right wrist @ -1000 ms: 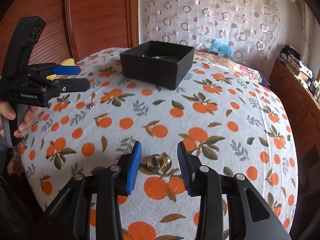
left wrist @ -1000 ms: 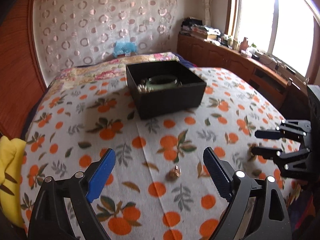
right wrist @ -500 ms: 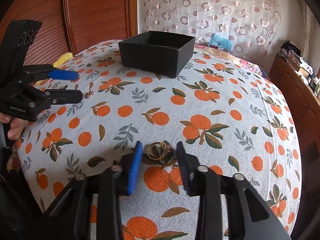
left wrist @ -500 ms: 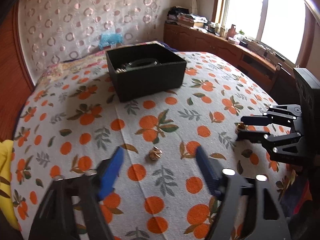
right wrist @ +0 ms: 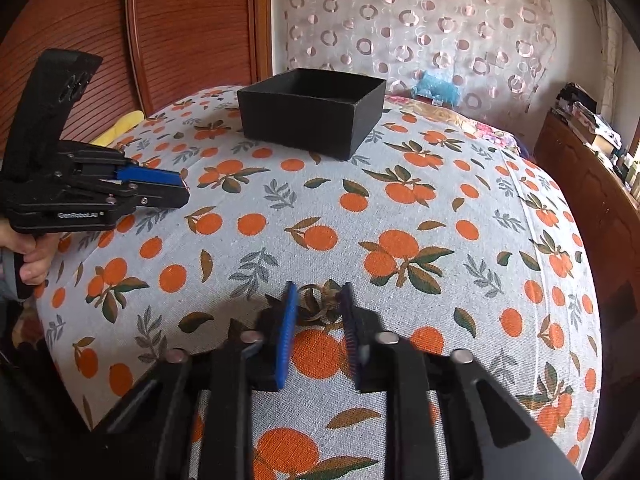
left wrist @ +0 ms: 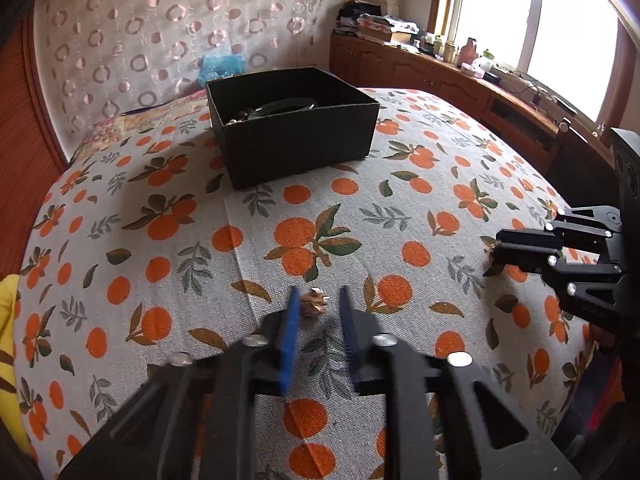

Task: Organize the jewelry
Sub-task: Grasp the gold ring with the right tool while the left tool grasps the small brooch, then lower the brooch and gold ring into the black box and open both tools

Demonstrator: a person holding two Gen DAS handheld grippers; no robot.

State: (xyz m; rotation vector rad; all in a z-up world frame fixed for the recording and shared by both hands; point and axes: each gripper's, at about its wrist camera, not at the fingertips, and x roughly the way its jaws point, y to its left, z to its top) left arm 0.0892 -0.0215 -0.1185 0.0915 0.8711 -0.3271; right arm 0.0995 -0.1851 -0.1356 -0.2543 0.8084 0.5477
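Observation:
A black open box [left wrist: 294,128] stands at the far side of the orange-print cloth; it holds a dark green bangle [left wrist: 286,105] and beads. It also shows in the right wrist view [right wrist: 314,114]. My left gripper [left wrist: 318,310] is narrowed around a small copper-coloured ornament [left wrist: 314,305] lying on the cloth; the pads look a little apart from it. My right gripper [right wrist: 318,306] is narrowed around a gold ring piece [right wrist: 318,304] on the cloth. Each gripper appears in the other's view, the left [right wrist: 180,190] and the right [left wrist: 494,254].
The table is round and covered by the orange-print cloth [left wrist: 320,216]. A yellow item [left wrist: 8,344] lies at the left edge. A wooden cabinet [left wrist: 440,80] with clutter runs under the window at right. A patterned curtain hangs behind.
Both grippers have closed from wide open to narrow. The left one moved forward over the copper ornament; the right one lowered over the gold ring piece.

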